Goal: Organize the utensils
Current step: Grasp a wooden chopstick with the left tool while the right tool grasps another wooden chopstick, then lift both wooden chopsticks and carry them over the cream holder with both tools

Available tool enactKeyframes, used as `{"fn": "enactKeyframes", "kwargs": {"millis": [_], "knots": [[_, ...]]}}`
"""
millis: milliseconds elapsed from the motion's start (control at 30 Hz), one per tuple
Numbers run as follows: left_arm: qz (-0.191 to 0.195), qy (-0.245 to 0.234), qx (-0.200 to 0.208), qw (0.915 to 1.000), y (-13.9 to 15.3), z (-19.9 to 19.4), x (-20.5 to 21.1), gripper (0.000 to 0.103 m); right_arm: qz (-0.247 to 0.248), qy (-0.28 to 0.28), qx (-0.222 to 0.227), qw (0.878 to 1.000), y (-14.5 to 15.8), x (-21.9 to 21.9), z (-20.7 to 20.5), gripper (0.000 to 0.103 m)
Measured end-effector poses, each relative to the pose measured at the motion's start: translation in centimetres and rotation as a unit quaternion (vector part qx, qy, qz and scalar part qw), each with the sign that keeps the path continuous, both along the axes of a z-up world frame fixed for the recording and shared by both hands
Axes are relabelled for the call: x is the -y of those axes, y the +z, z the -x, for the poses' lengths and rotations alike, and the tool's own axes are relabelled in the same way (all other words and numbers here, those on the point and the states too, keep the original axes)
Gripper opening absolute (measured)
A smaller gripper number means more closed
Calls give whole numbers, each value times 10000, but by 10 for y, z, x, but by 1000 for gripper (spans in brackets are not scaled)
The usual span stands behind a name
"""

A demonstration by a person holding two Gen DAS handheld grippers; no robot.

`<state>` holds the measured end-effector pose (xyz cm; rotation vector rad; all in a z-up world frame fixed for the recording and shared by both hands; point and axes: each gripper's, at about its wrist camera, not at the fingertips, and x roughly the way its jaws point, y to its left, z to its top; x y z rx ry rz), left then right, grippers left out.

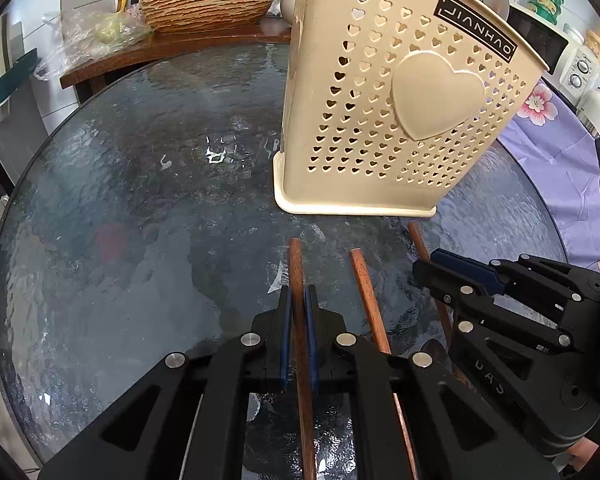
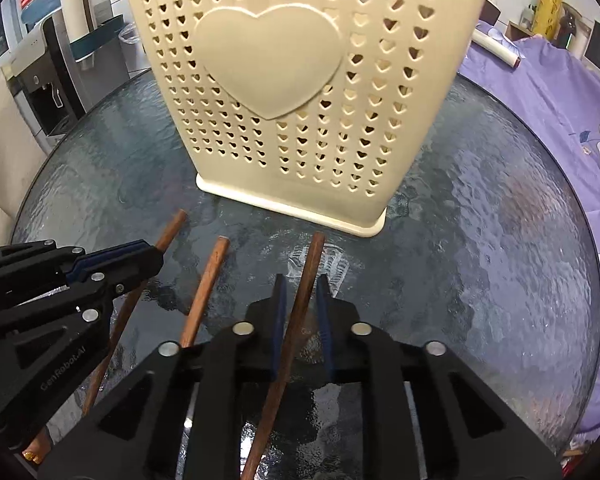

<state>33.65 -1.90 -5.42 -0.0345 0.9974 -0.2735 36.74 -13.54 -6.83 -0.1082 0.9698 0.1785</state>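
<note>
Three wooden utensil handles lie side by side on the round glass table (image 1: 120,200), in front of a cream utensil holder (image 1: 392,92) with heart-shaped holes, which also shows in the right wrist view (image 2: 300,88). My left gripper (image 1: 299,300) is shut on the left handle (image 1: 296,268). My right gripper (image 2: 302,292) straddles the right handle (image 2: 310,264) with a gap left at its right pad; it also shows in the left wrist view (image 1: 456,268). The middle handle (image 2: 208,280) lies free between them. The utensil heads are hidden under the grippers.
A wooden bowl (image 1: 208,4), plastic bags (image 1: 96,36) and bottles sit on a shelf behind the table. A purple floral cloth (image 2: 548,112) covers something at the right. A microwave (image 1: 548,44) and a water dispenser (image 2: 48,80) stand further off.
</note>
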Motion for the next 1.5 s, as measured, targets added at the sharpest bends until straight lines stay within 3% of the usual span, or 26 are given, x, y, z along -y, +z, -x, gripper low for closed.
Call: {"fn": "enactKeyframes", "kwargs": {"millis": [500, 800, 1100, 1300, 1500], "knots": [[-11, 84, 29, 10000, 0, 5, 2, 6, -676, -115, -27, 9976, 1, 27, 0, 8], [297, 167, 65, 9994, 8, 7, -9, 6, -1185, -57, 210, 9927, 20, 48, 13, 8], [681, 160, 757, 9947, 63, 40, -24, 6, -1841, 94, 858, 9791, 73, 74, 50, 8], [881, 62, 1329, 9872, 104, 76, -32, 6, -2126, 240, 1388, 9669, 117, 91, 83, 8], [952, -50, 1575, 9829, 123, 95, -31, 6, -2164, 370, 1634, 9618, 142, 99, 108, 8]]}}
